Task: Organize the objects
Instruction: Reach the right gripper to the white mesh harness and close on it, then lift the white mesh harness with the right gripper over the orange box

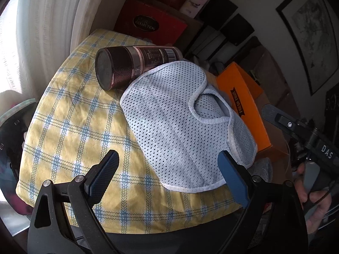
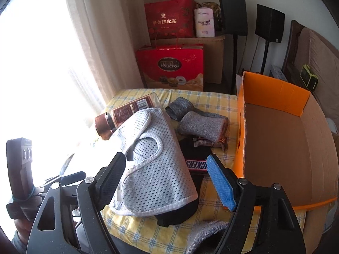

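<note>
Two red gift bags (image 2: 170, 67) and a tissue pack (image 2: 204, 22) stand past the table's far edge, beside white curtains (image 2: 91, 42) and two black speakers (image 2: 233, 15).

Both hand-held grippers (image 1: 167, 170) (image 2: 167, 182) wide open

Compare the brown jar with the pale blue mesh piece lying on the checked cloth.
The brown jar is a rigid, dark, glossy cylinder; the mesh piece is soft, pale blue and perforated, with white edging. The jar lies on its side with its ribbed lid toward the left camera; the mesh piece drapes loosely, one edge overlapping the jar. Both rest on the checked cloth, ungripped.
</note>
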Action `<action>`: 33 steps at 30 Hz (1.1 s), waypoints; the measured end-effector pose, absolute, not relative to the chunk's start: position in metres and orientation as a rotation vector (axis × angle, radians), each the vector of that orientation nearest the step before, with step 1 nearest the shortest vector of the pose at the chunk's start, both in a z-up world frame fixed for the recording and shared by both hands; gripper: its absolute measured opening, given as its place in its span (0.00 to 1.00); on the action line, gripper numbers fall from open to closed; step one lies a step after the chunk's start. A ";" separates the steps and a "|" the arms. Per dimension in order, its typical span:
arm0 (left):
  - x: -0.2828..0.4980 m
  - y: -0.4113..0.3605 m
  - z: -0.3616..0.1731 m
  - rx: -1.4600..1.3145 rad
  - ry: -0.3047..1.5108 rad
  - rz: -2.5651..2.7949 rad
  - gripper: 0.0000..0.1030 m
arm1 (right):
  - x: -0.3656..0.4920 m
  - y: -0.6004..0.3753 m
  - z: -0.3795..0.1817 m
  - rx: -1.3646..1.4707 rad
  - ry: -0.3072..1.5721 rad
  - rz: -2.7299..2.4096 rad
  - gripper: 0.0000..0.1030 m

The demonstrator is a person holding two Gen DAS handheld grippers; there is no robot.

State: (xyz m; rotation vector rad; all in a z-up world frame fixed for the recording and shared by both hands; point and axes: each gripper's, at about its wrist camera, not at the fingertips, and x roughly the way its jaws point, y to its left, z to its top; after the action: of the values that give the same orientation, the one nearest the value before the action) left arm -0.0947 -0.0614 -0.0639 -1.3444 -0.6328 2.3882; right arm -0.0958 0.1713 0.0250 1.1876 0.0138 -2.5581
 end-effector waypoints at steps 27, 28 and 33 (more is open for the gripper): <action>-0.105 -0.060 -0.055 -1.370 -0.673 2.308 0.11 | -0.146 0.155 -0.005 1.376 -0.095 -2.377 0.21; -0.102 -0.061 -0.048 -1.348 -0.667 2.315 0.10 | -0.145 0.155 0.001 1.360 -0.106 -2.380 0.21; -0.093 -0.060 -0.008 -1.232 -0.631 2.332 0.06 | -0.135 0.158 0.027 1.282 -0.111 -2.422 0.16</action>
State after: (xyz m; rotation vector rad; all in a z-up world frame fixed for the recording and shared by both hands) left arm -0.0927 -0.0600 -0.0081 -1.2325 -0.6306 2.3323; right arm -0.1351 0.1577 0.0273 1.2817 -0.1109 -2.4224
